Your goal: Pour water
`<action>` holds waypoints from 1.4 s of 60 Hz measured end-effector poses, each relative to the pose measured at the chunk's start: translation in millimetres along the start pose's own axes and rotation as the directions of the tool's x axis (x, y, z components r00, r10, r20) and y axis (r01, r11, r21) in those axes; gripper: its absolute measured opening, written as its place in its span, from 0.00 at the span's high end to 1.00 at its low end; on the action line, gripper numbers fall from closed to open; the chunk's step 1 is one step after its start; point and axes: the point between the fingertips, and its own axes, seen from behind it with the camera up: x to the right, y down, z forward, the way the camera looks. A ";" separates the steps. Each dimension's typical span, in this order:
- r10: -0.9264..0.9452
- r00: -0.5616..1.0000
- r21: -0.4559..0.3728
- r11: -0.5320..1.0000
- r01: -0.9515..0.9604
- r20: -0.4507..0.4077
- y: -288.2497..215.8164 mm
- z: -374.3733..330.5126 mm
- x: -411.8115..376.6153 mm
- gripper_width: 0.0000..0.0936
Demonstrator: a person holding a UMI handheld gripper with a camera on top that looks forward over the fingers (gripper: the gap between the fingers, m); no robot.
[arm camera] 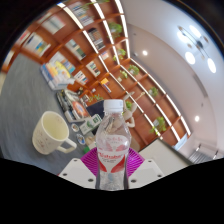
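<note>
A clear plastic water bottle with a white cap and a red and white label stands upright between my gripper's two fingers. The magenta pads press on it from both sides, so the gripper is shut on the bottle. The whole view is tilted. A cream mug with a handle stands on the table to the left of the bottle, its opening facing up.
The pale table top carries the mug. Beyond the bottle lie several small items. Bookshelves line the far wall, with potted plants along a ledge and ceiling lights above.
</note>
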 end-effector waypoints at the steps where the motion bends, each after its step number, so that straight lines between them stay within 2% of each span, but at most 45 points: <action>1: 0.069 0.997 0.001 0.998 -0.069 0.021 1.5 -0.6 -2.9 0.63; 9: 0.514 0.842 -0.037 0.856 -0.515 0.162 10.5 -4.2 -29.2 0.63; 20: 0.721 0.661 -0.063 0.684 -0.727 0.208 37.3 6.6 -50.1 0.63; 26: 0.751 0.627 -0.087 0.652 -0.753 0.206 54.8 9.1 -60.4 0.62; 27: 0.755 0.624 -0.061 0.646 -0.761 0.204 50.1 6.5 -57.3 0.63; 40: 0.780 0.600 -0.048 0.615 -0.787 0.176 55.8 4.8 -54.5 0.61; 50: 0.774 0.616 -0.055 0.628 -0.776 0.145 57.5 1.7 -56.2 0.43; 56: 0.768 0.635 -0.092 0.641 -0.762 0.083 69.6 -8.4 -55.4 0.21; 58: 0.758 0.650 -0.081 0.653 -0.753 0.054 70.6 -14.1 -53.4 0.19; 67: 0.743 0.669 -0.060 0.666 -0.743 -0.028 65.4 -51.7 -39.5 0.18; 75: 0.767 0.637 -0.104 0.629 -0.770 -0.076 60.5 -82.7 -40.9 0.16; 84: 0.795 0.603 -0.092 0.596 -0.797 -0.069 40.9 -113.0 -38.2 0.16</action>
